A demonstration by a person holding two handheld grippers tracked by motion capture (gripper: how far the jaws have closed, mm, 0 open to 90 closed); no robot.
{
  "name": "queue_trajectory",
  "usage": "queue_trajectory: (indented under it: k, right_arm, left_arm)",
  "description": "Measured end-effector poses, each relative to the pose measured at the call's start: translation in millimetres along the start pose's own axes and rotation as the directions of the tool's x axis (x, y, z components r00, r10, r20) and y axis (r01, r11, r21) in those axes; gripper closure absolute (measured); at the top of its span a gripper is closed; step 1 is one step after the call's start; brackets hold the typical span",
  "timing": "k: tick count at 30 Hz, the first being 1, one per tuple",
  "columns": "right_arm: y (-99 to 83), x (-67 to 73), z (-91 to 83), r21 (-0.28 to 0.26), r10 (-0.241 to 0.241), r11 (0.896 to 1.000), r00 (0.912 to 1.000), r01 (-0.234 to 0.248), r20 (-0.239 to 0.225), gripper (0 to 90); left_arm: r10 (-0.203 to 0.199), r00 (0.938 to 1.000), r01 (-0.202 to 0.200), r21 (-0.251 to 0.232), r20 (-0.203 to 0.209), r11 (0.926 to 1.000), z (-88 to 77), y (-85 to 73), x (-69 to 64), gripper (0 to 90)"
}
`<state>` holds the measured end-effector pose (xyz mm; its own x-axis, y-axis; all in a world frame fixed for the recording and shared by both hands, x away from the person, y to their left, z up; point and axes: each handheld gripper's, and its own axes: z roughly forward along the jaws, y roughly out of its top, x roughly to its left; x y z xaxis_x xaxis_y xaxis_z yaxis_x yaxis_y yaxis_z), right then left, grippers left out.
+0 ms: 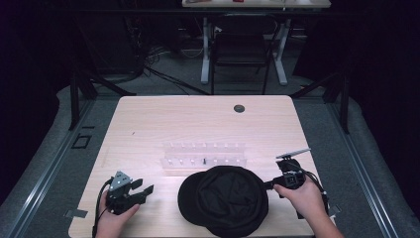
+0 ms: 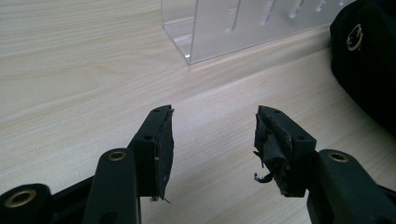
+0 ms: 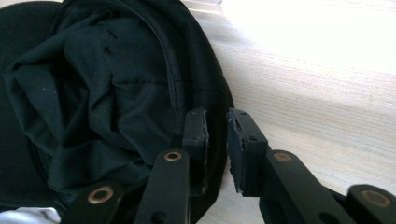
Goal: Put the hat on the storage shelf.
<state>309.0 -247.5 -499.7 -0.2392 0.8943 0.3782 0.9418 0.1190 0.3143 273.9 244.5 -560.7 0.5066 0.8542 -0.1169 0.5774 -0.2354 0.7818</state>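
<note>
The rim of a black fabric cap (image 1: 225, 201), with no readable label, is straddled by the narrowly parted right gripper (image 3: 217, 135), while the left gripper (image 2: 212, 140) is held spread.

Wooden table (image 1: 148, 124), black hat (image 1: 225, 201), clear rack (image 1: 203, 154)

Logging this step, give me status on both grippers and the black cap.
Left gripper open, nothing between fingers. Right gripper narrowly open at rim of black cap; grip unclear. Cap upside down on table. Clear rack just beyond.

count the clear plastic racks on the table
2: clear acrylic racks lie side by side mid-table beyond the black hat. The far rack sits behind the near rack, whose end corner shows in the left gripper view.
</note>
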Motion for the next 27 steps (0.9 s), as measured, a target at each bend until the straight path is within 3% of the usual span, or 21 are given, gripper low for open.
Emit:
queue_trajectory:
  k: [5,12,18,24,27]
  right_arm:
    - [2.8,3.6,-2.9,-0.011,-0.002,1.0,0.9999,0.002,-0.013,75.2]
    - [2.1,1.3,6.2,0.051,0.01,0.999,0.9996,-0.011,0.027,74.4]
    - [-0.1,-1.9,13.7,0.074,0.057,0.996,0.9984,-0.056,-0.008,75.2]
    - [-0.7,-7.2,18.8,0.132,0.062,0.99,0.9975,-0.057,-0.034,76.3]
    - [-2.8,-10.3,23.3,0.131,0.101,0.987,0.9937,-0.094,-0.049,77.6]
  left_arm:
    - [0.002,1.0,-0.002,0.001,0.002,1.0,0.3,0.1,0.2,47.1]
    - [0.001,1.0,-0.001,-0.001,0.002,1.0,-0.2,0.1,-0.2,47.2]
    - [-0.003,1.0,0.003,0.0,0.002,1.0,1.0,-0.2,-0.2,47.2]
    - [0.003,1.0,-0.003,0.005,0.003,1.0,0.7,-0.1,-0.1,47.1]
    - [-0.001,1.0,0.001,0.006,0.004,1.0,0.8,-0.2,-0.1,47.1]
